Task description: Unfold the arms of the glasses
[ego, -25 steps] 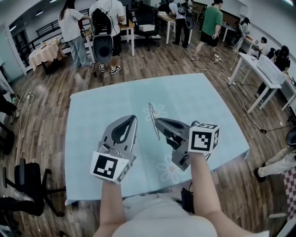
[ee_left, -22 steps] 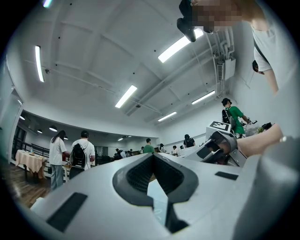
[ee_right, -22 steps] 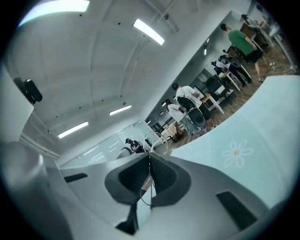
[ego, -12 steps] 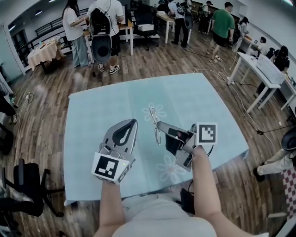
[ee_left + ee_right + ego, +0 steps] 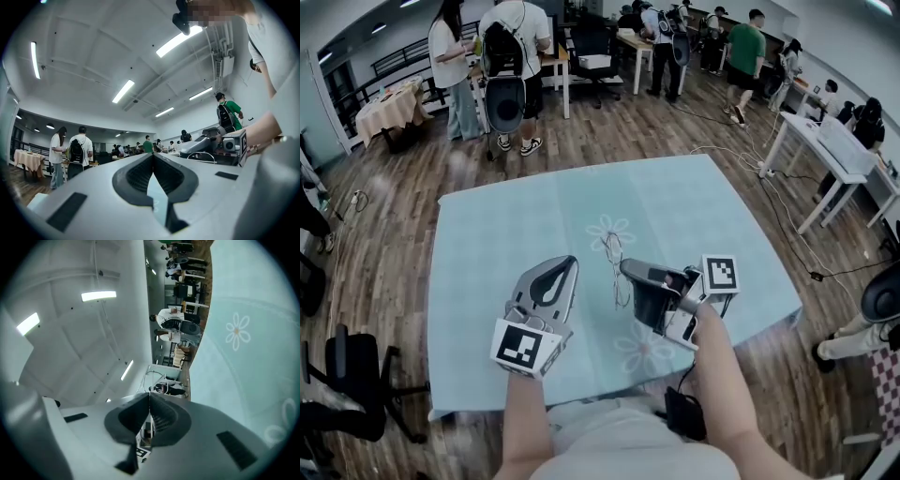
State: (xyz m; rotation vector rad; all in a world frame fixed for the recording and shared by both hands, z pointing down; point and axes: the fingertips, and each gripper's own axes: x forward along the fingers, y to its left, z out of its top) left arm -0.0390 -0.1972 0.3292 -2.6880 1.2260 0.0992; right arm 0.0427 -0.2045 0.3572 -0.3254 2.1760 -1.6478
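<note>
A pair of thin wire-rimmed glasses [image 5: 615, 267] hangs at the tip of my right gripper [image 5: 624, 268], low over the pale blue tablecloth [image 5: 487, 234], and that gripper is shut on them. In the right gripper view the jaws [image 5: 149, 394] are pressed together, with a wire rim [image 5: 150, 371] looping just beyond the tips. My left gripper [image 5: 570, 262] is shut and holds nothing, a short way left of the glasses. From the left gripper view [image 5: 152, 155], the right gripper [image 5: 183, 151] and a wire arc of the glasses [image 5: 202, 152] appear at the right.
The table's near edge runs just in front of the person's body. A black office chair [image 5: 356, 375] stands on the floor at the left and white desks [image 5: 825, 150] at the right. Several people [image 5: 455, 66] stand at the far side of the room.
The right gripper has rolled about its own axis and sunk a little, bringing the glasses lower toward the cloth. The left gripper has also come down slightly, still shut.
</note>
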